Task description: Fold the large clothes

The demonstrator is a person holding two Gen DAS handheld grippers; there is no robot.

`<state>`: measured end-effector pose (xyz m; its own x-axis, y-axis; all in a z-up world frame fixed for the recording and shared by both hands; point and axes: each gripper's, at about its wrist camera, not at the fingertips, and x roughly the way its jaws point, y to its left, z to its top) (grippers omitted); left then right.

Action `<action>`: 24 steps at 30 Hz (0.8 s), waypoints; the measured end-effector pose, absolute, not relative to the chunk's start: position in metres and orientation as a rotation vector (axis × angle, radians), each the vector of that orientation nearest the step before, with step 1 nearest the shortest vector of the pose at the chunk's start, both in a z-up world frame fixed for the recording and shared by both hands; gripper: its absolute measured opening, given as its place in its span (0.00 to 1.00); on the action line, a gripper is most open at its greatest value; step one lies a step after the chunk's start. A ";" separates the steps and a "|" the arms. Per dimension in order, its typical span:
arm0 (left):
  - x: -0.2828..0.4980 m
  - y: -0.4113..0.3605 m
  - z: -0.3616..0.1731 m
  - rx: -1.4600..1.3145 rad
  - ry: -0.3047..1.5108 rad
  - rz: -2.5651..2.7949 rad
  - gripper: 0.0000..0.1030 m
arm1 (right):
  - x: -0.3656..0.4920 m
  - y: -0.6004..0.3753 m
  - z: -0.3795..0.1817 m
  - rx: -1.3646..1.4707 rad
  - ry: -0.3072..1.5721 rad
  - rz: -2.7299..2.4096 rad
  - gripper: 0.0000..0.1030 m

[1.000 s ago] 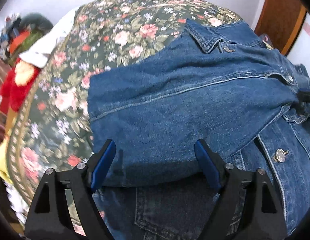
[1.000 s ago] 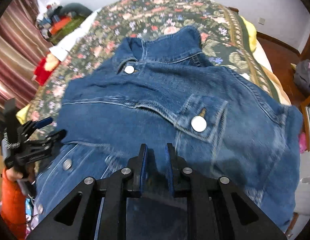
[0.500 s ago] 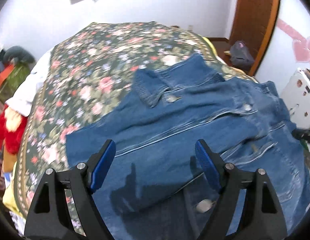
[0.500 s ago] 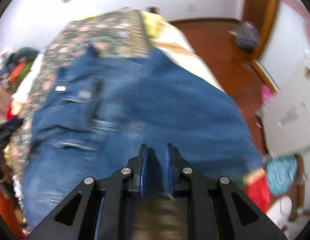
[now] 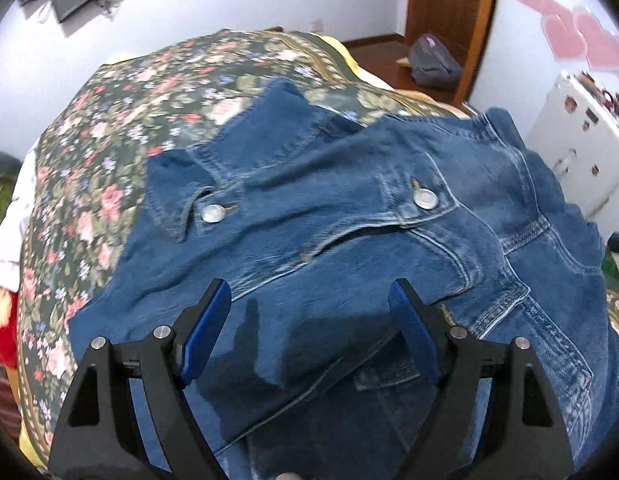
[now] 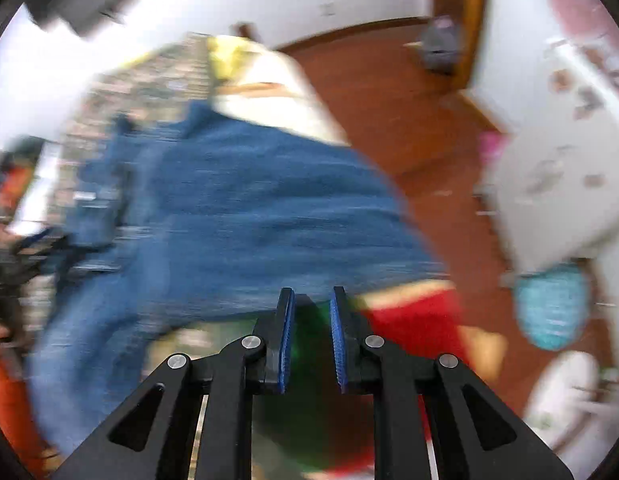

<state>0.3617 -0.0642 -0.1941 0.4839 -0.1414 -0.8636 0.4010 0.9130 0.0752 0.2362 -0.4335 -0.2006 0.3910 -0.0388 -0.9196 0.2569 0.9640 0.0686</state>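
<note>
A blue denim jacket lies spread on a bed with a floral cover, collar toward the far side, one front panel folded over with two metal buttons showing. My left gripper hangs above the jacket's near part, open wide, with only cloth far below its pads. In the blurred right wrist view the jacket fills the left and middle. My right gripper is shut with nothing between its pads, over the jacket's near right edge, where the bed's side and red and green cloth show.
A grey bag sits on the wooden floor by a brown door. A white cabinet stands at the right and a red plush toy at the bed's left edge. Beside the bed lies a teal object.
The left gripper has drawn back and rolled, so the collar and pocket flap now show. The right gripper has swung right, from above the chest pocket to the jacket's edge. Both jaws are unchanged.
</note>
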 end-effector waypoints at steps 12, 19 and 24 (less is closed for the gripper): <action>0.372 -0.059 -0.209 0.188 1.083 -0.361 0.79 | 0.223 -0.471 -0.240 0.175 1.265 -0.246 0.14; 0.364 -0.062 -0.179 0.217 0.970 -0.363 0.79 | 0.212 -0.489 -0.236 0.103 1.229 -0.393 0.81; 0.378 -0.063 -0.159 0.196 0.929 -0.361 0.79 | 0.203 -0.519 -0.216 0.599 1.096 -0.249 0.81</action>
<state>0.3776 -0.0626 -0.1594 0.5448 -0.2190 -0.8095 0.3859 0.9225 0.0102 0.2029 -0.5190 -0.2165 0.4492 0.0992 -0.8879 0.4736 0.8163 0.3308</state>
